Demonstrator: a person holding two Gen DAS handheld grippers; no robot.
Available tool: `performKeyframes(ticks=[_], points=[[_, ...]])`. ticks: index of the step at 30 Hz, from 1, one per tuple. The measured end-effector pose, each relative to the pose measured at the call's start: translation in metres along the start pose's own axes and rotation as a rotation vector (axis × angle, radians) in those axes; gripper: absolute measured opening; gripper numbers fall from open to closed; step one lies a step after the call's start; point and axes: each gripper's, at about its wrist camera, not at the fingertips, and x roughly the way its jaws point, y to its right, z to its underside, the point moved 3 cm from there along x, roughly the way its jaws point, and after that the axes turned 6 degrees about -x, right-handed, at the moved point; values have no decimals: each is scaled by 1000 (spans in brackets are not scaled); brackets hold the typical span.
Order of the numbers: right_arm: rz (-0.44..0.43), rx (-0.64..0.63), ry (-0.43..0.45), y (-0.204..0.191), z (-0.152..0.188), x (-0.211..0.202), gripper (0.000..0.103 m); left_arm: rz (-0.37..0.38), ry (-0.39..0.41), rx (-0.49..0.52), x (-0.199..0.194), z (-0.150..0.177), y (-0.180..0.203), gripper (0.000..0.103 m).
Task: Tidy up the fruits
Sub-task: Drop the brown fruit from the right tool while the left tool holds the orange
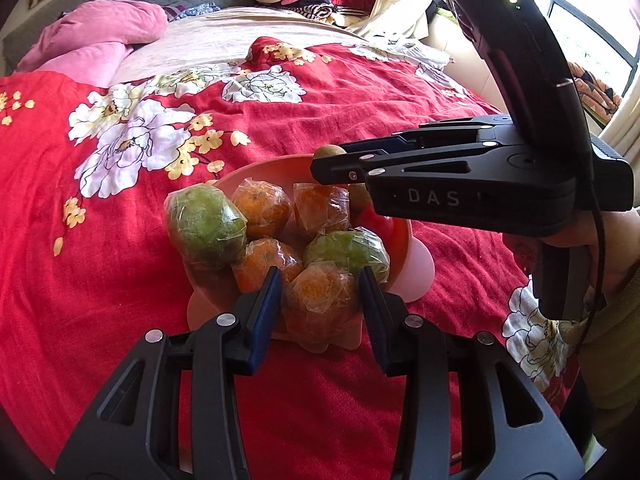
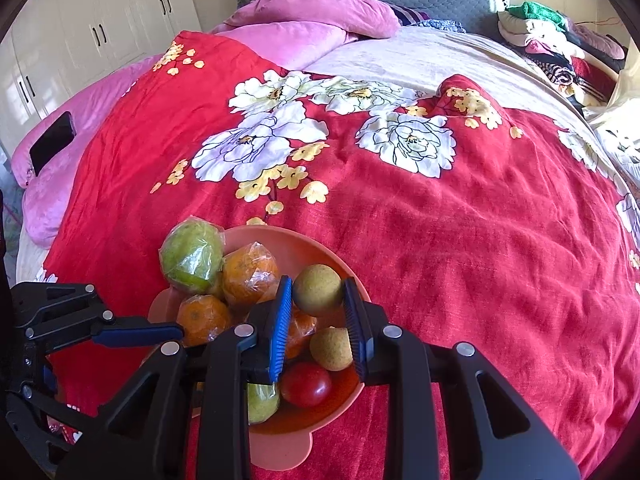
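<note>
A pink bowl (image 1: 416,276) on the red floral bedspread holds several plastic-wrapped oranges and green citrus fruits. My left gripper (image 1: 320,300) is shut on a wrapped orange (image 1: 320,304) at the bowl's near rim. My right gripper (image 2: 318,292) is shut on a small yellow-brown round fruit (image 2: 318,290) and holds it over the bowl (image 2: 280,448). In the left wrist view the right gripper (image 1: 324,160) reaches in from the right above the bowl. A red tomato (image 2: 306,384) and another yellow-brown fruit (image 2: 332,348) lie in the bowl.
The bed's red floral cover (image 2: 440,240) spreads around the bowl. Pink pillows (image 2: 320,12) lie at the head. A black phone (image 2: 52,142) lies on the pink bedding at left. Folded clothes (image 2: 560,44) are stacked at the far right.
</note>
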Motion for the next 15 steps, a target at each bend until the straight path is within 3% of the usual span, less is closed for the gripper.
performKeyframes(ticks=[15], points=[[9, 4, 1, 1, 1, -4, 26, -1, -2, -1, 0, 1, 0, 31]])
